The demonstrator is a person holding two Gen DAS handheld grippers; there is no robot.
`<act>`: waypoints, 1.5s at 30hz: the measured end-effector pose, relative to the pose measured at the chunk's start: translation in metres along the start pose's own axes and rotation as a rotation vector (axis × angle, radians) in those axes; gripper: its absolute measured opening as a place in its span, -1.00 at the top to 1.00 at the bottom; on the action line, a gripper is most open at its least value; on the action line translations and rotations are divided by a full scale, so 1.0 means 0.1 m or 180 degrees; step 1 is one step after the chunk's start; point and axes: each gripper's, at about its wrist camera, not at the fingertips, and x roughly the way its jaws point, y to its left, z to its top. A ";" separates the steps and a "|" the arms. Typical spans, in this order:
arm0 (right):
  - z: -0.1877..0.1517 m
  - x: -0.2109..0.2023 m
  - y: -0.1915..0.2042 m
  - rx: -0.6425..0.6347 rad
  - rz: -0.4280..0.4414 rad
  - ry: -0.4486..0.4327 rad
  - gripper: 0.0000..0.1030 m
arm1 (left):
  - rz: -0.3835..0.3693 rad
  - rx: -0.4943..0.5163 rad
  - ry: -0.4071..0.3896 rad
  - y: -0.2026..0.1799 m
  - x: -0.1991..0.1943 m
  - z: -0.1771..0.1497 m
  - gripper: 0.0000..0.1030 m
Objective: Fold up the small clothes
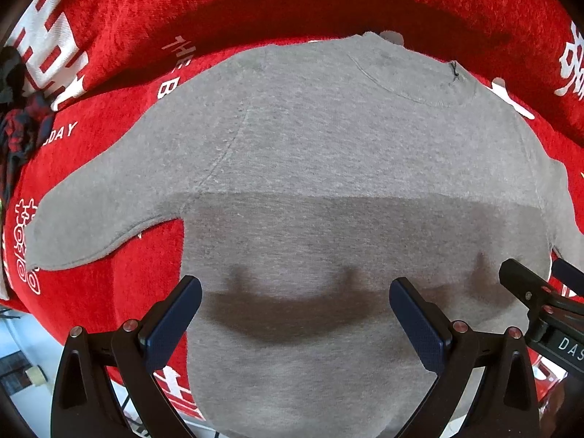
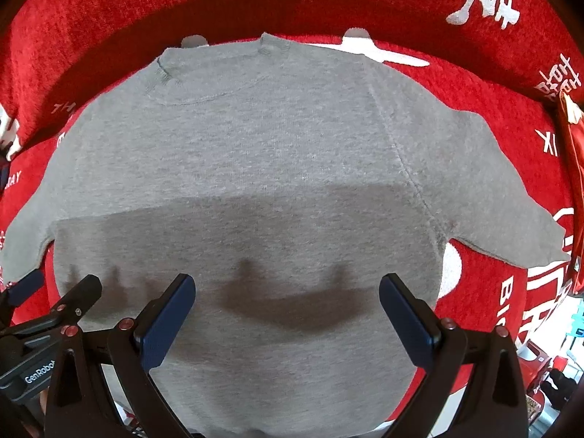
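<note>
Grey sweater [image 1: 328,153] lies flat, sleeves spread, filling mid-frame on a red cloth [image 1: 146,18], both the left hand-held gripper [image 1: 295,321] and right hand-held gripper [image 2: 286,314] hovering with fingers apart, empty.

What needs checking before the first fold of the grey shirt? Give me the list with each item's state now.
1. Grey knit short-sleeved shirt lies spread flat on the red plush cloth with white lettering: ok.
2. Both sleeves spread out to the sides, not tucked: ok.
3. Left gripper open, holding nothing: ok.
4. Right gripper open, holding nothing: ok.
5. Both grippers side by side over the lower part of the shirt: ok.
6. Bottom hem lying flat: cannot tell, it is hidden below the grippers.
</note>
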 end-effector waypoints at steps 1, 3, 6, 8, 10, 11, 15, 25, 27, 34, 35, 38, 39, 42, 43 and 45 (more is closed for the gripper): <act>-0.01 0.00 0.00 0.0004 -0.0002 0.0000 -0.96 | -0.0008 0.0002 -0.0009 0.01 0.00 0.00 -1.00; -0.02 -0.01 0.00 0.0010 -0.0005 -0.0004 -0.96 | -0.0017 -0.0002 -0.0018 0.01 0.00 0.00 -1.00; -0.04 -0.03 0.01 0.0005 -0.0019 -0.0023 -0.96 | -0.0006 -0.0010 -0.0007 0.03 0.01 -0.01 -1.00; -0.05 -0.05 0.02 -0.0003 -0.0027 -0.0027 -0.96 | -0.0026 -0.0019 -0.0027 0.05 0.01 -0.01 -1.00; -0.06 -0.06 0.03 -0.0006 -0.0036 -0.0030 -0.96 | -0.0033 -0.0022 -0.0032 0.06 0.01 -0.01 -1.00; -0.06 -0.07 0.03 -0.0008 -0.0040 -0.0032 -0.96 | -0.0078 -0.0027 -0.0086 0.07 0.00 -0.02 -1.00; -0.07 -0.07 0.05 -0.0023 -0.0066 -0.0033 -0.96 | -0.0100 -0.0047 -0.0095 0.10 0.00 -0.01 -1.00; -0.07 -0.09 0.18 -0.0113 -0.0124 -0.0042 -0.96 | -0.0237 -0.0188 -0.0145 0.32 -0.01 -0.04 -1.00; -0.08 -0.09 0.24 -0.0148 -0.0124 -0.0048 -0.96 | -0.0284 -0.0322 -0.0179 0.52 0.01 -0.06 -1.00; -0.13 -0.10 0.60 -0.0342 -0.0038 -0.0082 -0.96 | -0.0454 -0.1031 -0.0441 1.56 0.12 -0.28 -1.00; -0.13 -0.10 0.66 -0.0376 -0.0026 -0.0083 -0.96 | -0.0509 -0.1123 -0.0466 1.68 0.15 -0.32 -1.00; -0.18 -0.09 0.85 -0.0480 0.0009 -0.0080 -0.96 | -0.0776 -0.1500 -0.0529 2.11 0.33 -0.44 -1.00; -0.19 -0.08 0.90 -0.0507 0.0022 -0.0074 -0.96 | -0.0876 -0.1612 -0.0525 2.23 0.42 -0.47 -1.00; -0.24 -0.07 1.06 -0.0589 0.0050 -0.0060 -0.96 | -0.1179 -0.1904 -0.0429 2.44 0.68 -0.49 -1.00; -0.26 -0.06 1.12 -0.0620 0.0056 -0.0054 -0.96 | -0.1330 -0.2041 -0.0435 2.52 0.78 -0.49 -1.00; -0.30 -0.04 1.21 -0.0675 0.0072 -0.0040 -0.96 | -0.1549 -0.2220 -0.0496 2.63 0.86 -0.51 -1.00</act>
